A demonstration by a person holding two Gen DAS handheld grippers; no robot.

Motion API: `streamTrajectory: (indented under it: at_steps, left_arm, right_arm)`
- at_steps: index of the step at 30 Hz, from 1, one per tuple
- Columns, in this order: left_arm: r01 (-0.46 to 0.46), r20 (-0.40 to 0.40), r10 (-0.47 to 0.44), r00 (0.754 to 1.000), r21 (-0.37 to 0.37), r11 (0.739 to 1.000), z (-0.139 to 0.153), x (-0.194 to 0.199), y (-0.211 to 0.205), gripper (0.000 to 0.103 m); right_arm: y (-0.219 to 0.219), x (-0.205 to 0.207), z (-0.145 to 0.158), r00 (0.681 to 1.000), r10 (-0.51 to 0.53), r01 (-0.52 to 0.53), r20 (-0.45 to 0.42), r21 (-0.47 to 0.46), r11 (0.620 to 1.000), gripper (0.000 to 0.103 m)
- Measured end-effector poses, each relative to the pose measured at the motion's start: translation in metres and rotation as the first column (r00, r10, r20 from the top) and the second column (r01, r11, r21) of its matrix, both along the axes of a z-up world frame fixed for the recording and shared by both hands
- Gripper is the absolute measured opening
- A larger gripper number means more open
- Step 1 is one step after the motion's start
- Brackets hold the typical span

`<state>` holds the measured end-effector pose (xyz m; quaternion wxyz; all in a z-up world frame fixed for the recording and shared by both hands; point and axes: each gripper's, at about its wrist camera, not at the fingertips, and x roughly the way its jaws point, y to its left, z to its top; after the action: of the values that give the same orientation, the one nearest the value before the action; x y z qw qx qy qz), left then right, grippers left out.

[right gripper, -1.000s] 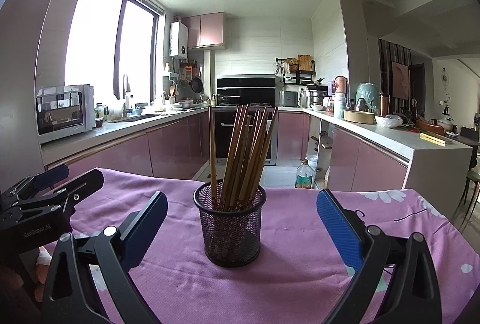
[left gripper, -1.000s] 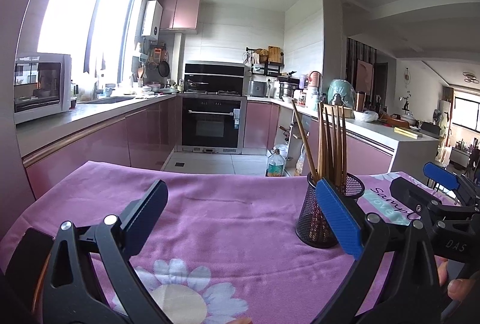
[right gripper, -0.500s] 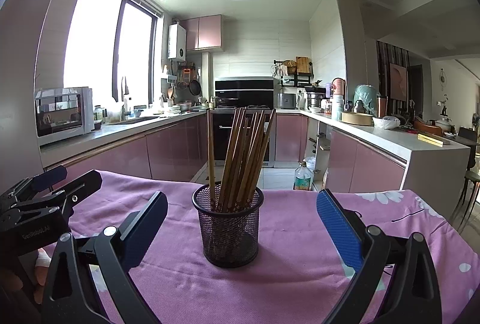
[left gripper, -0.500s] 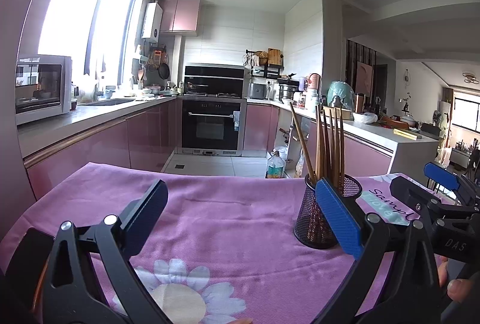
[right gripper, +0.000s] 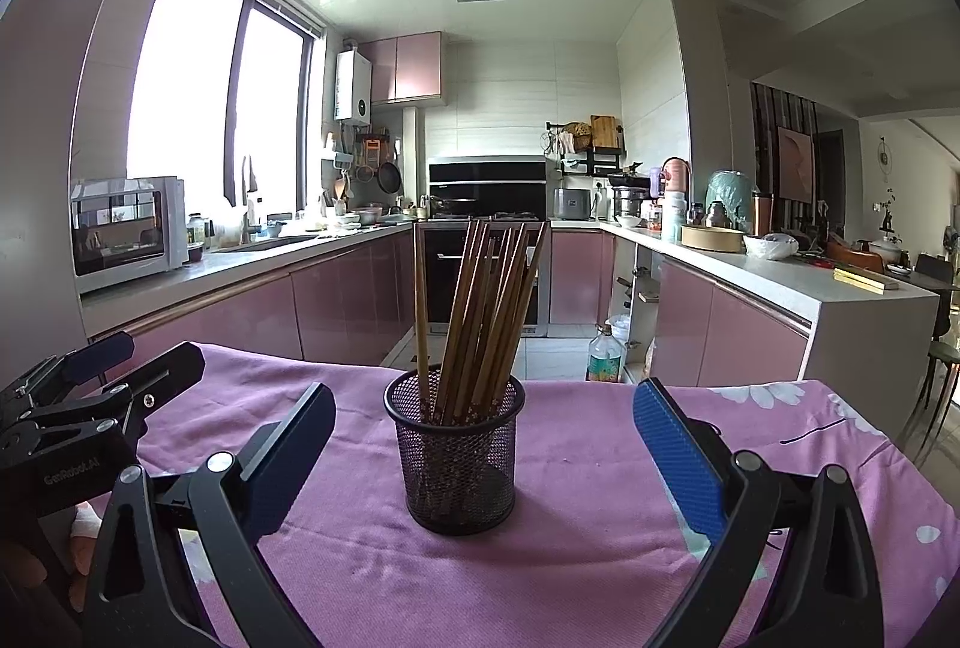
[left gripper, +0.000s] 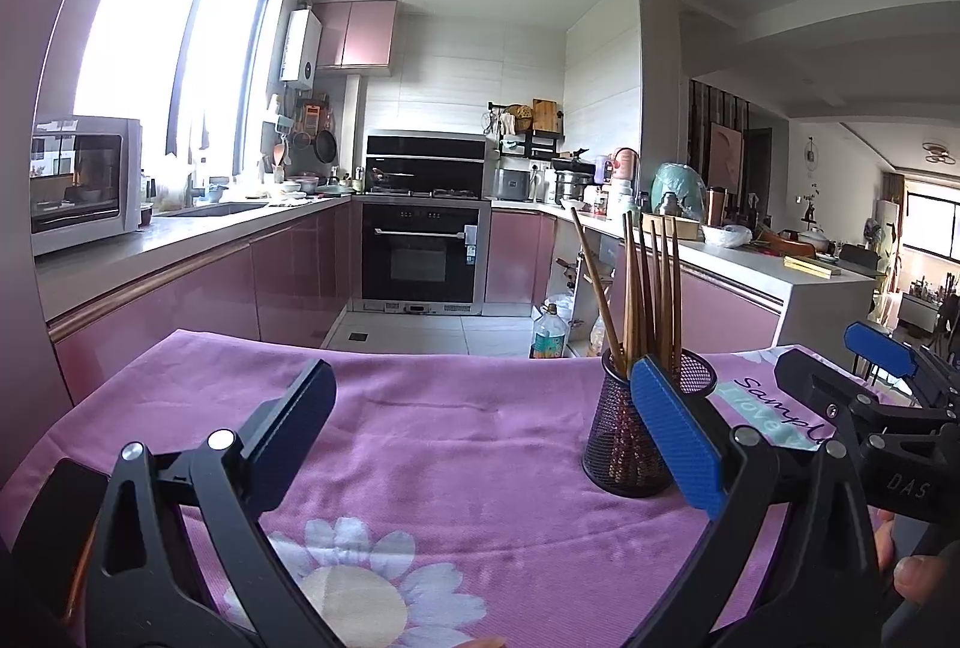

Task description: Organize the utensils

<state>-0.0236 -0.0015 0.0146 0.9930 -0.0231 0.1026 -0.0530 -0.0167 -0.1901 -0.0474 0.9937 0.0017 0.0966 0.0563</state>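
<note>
A black mesh cup (right gripper: pixel 456 462) stands upright on the purple flowered tablecloth (right gripper: pixel 600 540), holding several brown chopsticks (right gripper: pixel 480 318) that lean right. My right gripper (right gripper: pixel 483 408) is open, its fingers wide on either side of the cup and short of it. In the left wrist view the cup (left gripper: pixel 618 438) and chopsticks (left gripper: pixel 651 288) sit just behind my right fingertip. My left gripper (left gripper: pixel 480 384) is open and holds nothing, facing bare cloth to the cup's left. Each gripper shows in the other's view: left gripper (right gripper: pixel 90 396), right gripper (left gripper: pixel 870 384).
The table's far edge (left gripper: pixel 420 354) drops to the kitchen floor. Beyond it are pink cabinets, an oven (left gripper: pixel 423 252) and a white counter (right gripper: pixel 810 288) on the right. A person's fingers (left gripper: pixel 912 582) grip the right handle.
In the left wrist view the cup has drifted slightly left and nearer my right finger. The right wrist view has barely shifted. Both grippers stay open.
</note>
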Motion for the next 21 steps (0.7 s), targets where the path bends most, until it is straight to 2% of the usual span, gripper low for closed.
streamTrajectory:
  at_steps: [21]
  left_arm:
    - [0.001,0.001,-0.001,1.000,0.000,1.000,0.0003,-0.0014,-0.0003,0.097]
  right_arm:
    - [-0.0022,-0.0022,0.0033,1.000,-0.004,0.004,0.010,0.006,1.000,0.096]
